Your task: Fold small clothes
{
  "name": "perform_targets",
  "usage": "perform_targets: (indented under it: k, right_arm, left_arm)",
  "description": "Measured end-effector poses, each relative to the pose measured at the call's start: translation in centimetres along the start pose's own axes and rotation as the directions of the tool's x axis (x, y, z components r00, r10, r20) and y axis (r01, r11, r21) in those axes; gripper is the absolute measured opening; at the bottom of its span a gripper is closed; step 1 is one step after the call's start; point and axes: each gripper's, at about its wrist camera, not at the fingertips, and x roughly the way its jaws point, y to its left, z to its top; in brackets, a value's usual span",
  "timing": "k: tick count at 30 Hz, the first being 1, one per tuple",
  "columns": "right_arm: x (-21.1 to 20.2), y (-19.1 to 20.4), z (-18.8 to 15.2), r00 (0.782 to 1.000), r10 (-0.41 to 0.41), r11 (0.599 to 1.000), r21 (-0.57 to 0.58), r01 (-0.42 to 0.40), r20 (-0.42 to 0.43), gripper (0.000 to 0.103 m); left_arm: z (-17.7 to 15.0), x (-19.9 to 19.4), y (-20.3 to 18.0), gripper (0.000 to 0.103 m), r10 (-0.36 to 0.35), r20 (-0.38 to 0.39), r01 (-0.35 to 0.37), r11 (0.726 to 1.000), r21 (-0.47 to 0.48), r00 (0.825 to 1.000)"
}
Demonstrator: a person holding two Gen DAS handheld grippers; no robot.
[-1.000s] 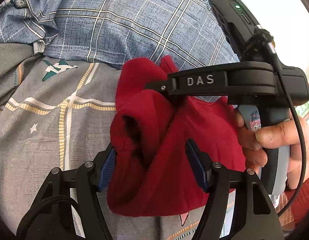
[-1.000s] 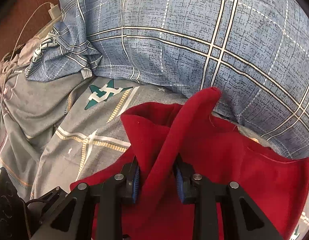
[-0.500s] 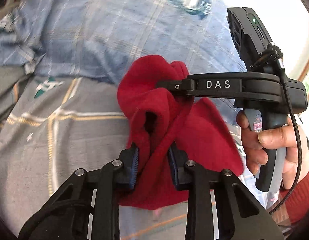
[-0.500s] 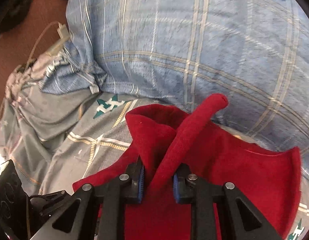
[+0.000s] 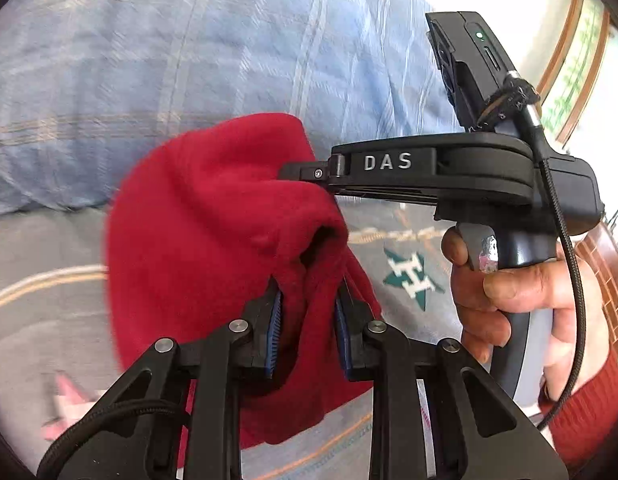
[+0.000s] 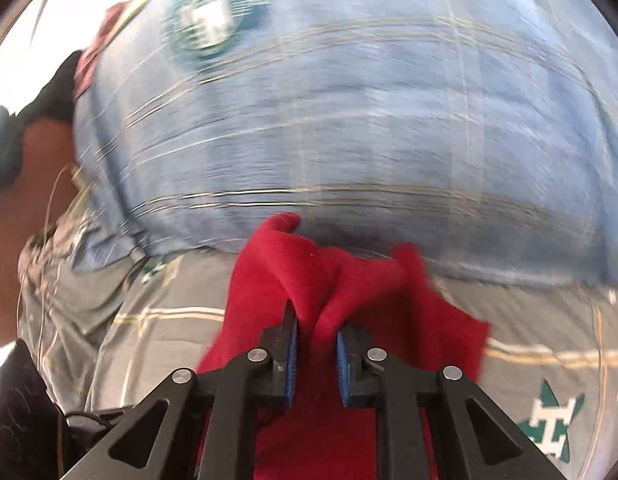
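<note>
— How many garments do you count?

— One: a soft red fleece garment (image 5: 213, 240), bunched up over the grey patterned bed sheet (image 5: 37, 248), just in front of one big blue checked pillow (image 5: 169, 64).

— And the grippers?

— Two. The left gripper (image 5: 307, 322) has its jaws nearly together, pinching a fold of fleece. The right gripper (image 6: 317, 346) also clamps a fold, its jaws closing further.

— What differs between views?

— Only the left view shows the person's right hand (image 5: 521, 304) (red sleeve cuff) on the other gripper's handle. The right view is blurred.
</note>
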Motion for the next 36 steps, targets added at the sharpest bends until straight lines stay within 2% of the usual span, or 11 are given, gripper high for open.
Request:
perform_targets:
  k: [6, 9, 17, 18, 23, 26, 28, 31, 33, 35, 36]
  right_arm:
    - [3.7, -7.6, -3.3, 0.996, -0.044, 0.976, 0.208, 0.060, -0.080, 0.015]
    - [2.5, -8.8, -3.8, 0.999, 0.021, 0.958, 0.286, -0.009, -0.040, 0.043]
    - [0.7, -5.5, -4.1, 0.997, 0.075, 0.963, 0.262, -0.066, -0.023, 0.068]
    - [1.3, -5.5, -4.3, 0.997, 0.068, 0.965, 0.258, -0.054, -0.046, 0.068]
    - [1.2, -2.8, -5.3, 0.996, -0.073, 0.994, 0.083, 0.077, -0.060, 0.019]
    - [0.0, -3.3, -6.6, 0.984, -0.171, 0.985, 0.023, 0.173, -0.043, 0.018]
    - [1.0, -5.3, -7.3, 0.946, -0.314, 0.949, 0.003, 0.316, -0.083, 0.018]
    - [-0.4, -8.3, -7.6, 0.982, -0.174, 0.971, 0.152, 0.183, -0.071, 0.018]
    - [-1.9, -8.4, -7.1, 0.993, -0.118, 0.977, 0.177, 0.117, -0.007, 0.024]
    - [-2.3, -8.2, -6.1, 0.995, -0.094, 0.977, 0.194, 0.084, 0.043, 0.069]
    - [-2.0, -8.2, -5.6, 0.995, -0.073, 0.974, 0.219, 0.057, 0.062, 0.073]
  left_arm:
    - [-1.3, 3.7, -1.0, 0.033, 0.021, -0.087, -0.017, 0.998, 0.054, 0.996]
    - [-0.7, 0.8, -0.4, 0.060, -0.063, -0.114, 0.066, 0.998, 0.021, 0.992]
    - [-1.2, -5.2, 4.0, 0.062, 0.088, 0.029, -0.089, 0.996, 0.032, 0.996]
    - [-1.8, -5.0, 3.9, 0.062, 0.099, 0.011, -0.099, 0.995, 0.026, 0.995]
    - [-4.4, -2.8, 4.5, 0.062, 0.140, -0.078, -0.135, 0.989, 0.059, 0.987]
    - [-6.1, -1.8, 3.9, 0.062, 0.188, -0.078, -0.179, 0.978, 0.106, 0.979]
    - [-6.2, -2.0, 3.1, 0.062, 0.218, -0.061, -0.208, 0.968, 0.137, 0.974]
    - [-5.5, -2.9, 2.6, 0.062, 0.168, -0.029, -0.164, 0.980, 0.116, 0.985]
    - [-4.9, -3.0, 1.9, 0.062, 0.153, 0.003, -0.152, 0.982, 0.108, 0.988]
    - [-4.6, -3.2, 1.0, 0.062, 0.111, 0.029, -0.114, 0.989, 0.096, 0.993]
    - [-4.3, -3.2, 0.7, 0.062, 0.083, 0.037, -0.086, 0.992, 0.090, 0.996]
